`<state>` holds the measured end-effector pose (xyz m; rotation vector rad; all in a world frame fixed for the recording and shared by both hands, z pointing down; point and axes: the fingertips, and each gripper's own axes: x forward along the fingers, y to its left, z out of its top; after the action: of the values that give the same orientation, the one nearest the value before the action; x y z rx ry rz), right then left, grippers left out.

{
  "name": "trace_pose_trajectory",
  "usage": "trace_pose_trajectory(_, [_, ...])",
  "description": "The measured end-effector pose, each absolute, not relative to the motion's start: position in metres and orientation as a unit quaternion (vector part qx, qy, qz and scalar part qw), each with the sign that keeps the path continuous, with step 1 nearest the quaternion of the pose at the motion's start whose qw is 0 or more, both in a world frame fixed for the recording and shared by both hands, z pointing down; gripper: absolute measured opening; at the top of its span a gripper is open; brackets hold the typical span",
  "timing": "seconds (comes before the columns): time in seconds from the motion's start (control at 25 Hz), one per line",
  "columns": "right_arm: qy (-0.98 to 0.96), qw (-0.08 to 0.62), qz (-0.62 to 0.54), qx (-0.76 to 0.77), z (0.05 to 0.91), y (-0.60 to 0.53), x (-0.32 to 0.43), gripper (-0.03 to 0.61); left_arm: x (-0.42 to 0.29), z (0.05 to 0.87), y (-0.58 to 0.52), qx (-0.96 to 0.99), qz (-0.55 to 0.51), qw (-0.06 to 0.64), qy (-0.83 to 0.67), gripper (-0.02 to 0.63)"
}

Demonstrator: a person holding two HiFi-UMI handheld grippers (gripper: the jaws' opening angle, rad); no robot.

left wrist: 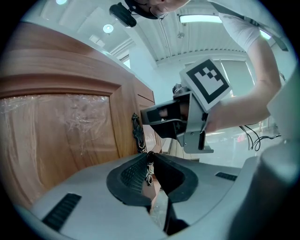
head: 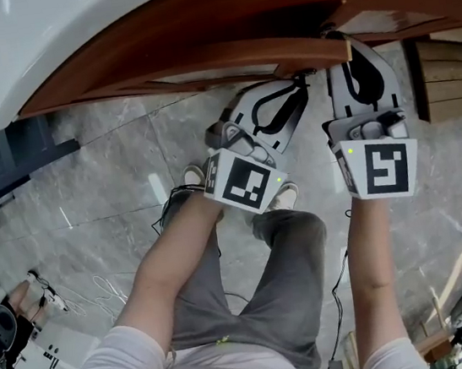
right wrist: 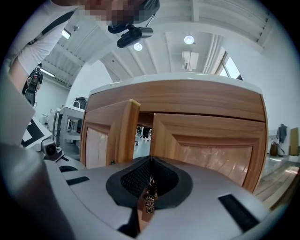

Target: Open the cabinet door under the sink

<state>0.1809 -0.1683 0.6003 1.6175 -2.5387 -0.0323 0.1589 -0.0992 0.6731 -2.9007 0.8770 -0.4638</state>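
Reddish-brown wood with a fine straight grain makes up both cabinet doors below the white, smooth-rimmed sink (head: 105, 18). Under the sink's front edge the left gripper (left wrist: 150, 157) is clamped tight on the left door handle (left wrist: 136, 131). This handle is a slim, dark, ornately cast metal piece standing upright on the inner edge of the left door (left wrist: 56, 93), and it runs down between the ribbed black pads (left wrist: 133, 173). Just beside it, also beneath the sink, the right gripper (right wrist: 150, 164) is closed on the right door handle (right wrist: 148, 199), a bronze-toned scrolled casting pinched between its jaws. The left door is ajar: its inner edge stands out from under the sink, with a gap between it and the right door (right wrist: 211, 150), which appears to lie flat in the cabinet front. Each door has a raised frame around a recessed panel covered with crinkled clear film (left wrist: 61, 117). Below the sink lies a glossy grey marble floor (head: 110, 171)
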Motion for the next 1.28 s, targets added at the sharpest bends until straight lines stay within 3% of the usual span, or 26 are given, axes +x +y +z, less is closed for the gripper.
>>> trace_pose_trajectory(0.6, [-0.861,0.087,-0.02,0.501,0.604,-0.174,0.168,0.031,0.151,0.674,-0.085,-0.955,-0.154,0.024,0.253,0.049])
trace_pose_trajectory(1.28, [-0.877,0.056,0.01,0.477,0.594,-0.138,0.15,0.03,0.134,0.663,-0.05,-0.965,-0.148,0.012,0.218,0.049])
